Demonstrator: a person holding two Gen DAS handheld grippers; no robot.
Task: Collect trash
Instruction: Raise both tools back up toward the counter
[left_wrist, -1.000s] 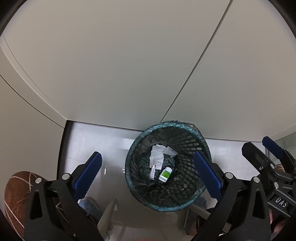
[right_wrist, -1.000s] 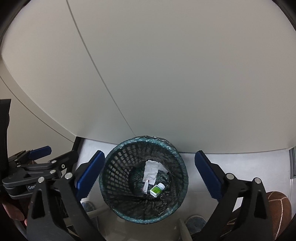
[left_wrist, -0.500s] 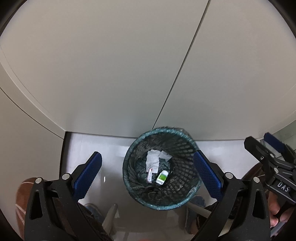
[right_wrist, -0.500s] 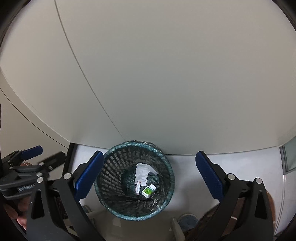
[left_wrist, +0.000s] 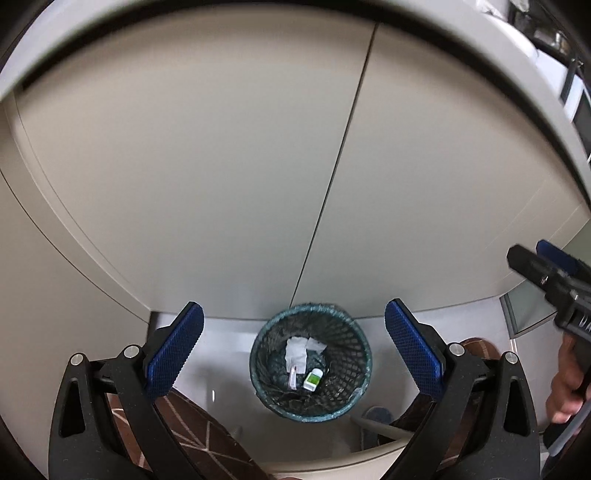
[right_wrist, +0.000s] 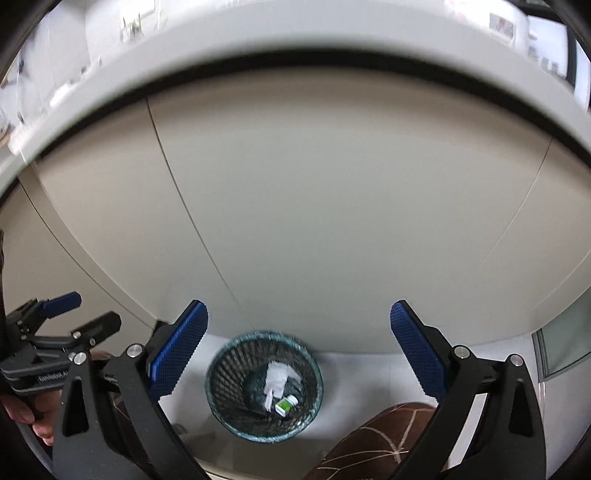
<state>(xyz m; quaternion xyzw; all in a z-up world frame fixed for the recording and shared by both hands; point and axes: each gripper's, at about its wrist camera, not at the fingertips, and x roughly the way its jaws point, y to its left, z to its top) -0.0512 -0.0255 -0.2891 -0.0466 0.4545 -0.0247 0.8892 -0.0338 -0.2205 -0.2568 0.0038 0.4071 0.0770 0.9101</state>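
Observation:
A dark green mesh waste bin (left_wrist: 354, 354) (right_wrist: 225, 373) stands on the pale floor far below both grippers. Inside it lie crumpled white paper (left_wrist: 296, 350) (right_wrist: 277, 376), a small white and green bottle (left_wrist: 313, 379) (right_wrist: 286, 404) and a thin tube (left_wrist: 292, 378). My left gripper (left_wrist: 293, 349) is open and empty, high above the bin. My right gripper (right_wrist: 299, 354) is open and empty too. Each gripper also shows at the edge of the other's view: the right gripper (left_wrist: 554, 273), the left gripper (right_wrist: 62, 314).
Beige cabinet doors (left_wrist: 221, 166) (right_wrist: 332, 203) fill the view under a white countertop edge (left_wrist: 258, 14) (right_wrist: 295, 33). Brown patterned trouser legs (left_wrist: 192, 428) (right_wrist: 376, 439) and a shoe (left_wrist: 376, 415) are near the bin. A glass panel (right_wrist: 565, 339) is at the right.
Both grippers have risen well away from the bin, which now looks smaller. The countertop edge has come into view at the top. The bin's contents have not moved.

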